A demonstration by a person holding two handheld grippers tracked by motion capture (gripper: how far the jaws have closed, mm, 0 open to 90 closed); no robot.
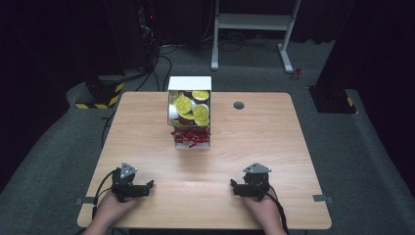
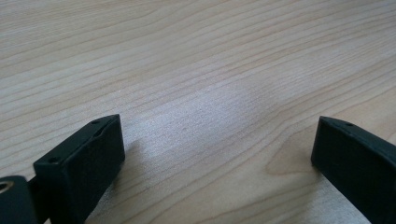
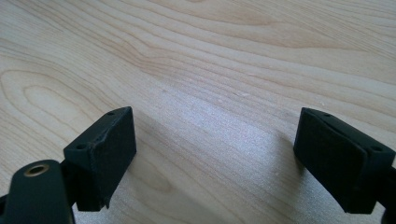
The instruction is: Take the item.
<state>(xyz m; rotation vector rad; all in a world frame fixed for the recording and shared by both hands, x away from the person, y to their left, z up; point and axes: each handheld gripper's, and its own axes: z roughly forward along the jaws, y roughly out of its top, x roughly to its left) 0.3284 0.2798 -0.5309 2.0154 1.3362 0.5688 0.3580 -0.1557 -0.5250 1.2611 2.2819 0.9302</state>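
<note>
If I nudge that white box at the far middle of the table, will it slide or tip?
The white box looks like thin card, so it probably slides easily on the smooth wooden table. Its yellow-lidded cups are piled loosely and may shift or spill. The walls likely flex if squeezed.

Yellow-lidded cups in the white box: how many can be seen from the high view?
4 yellow-lidded cups show in the white box: one at the far right, one at the left, and two at the right, close together. More may lie hidden beneath them.
</note>
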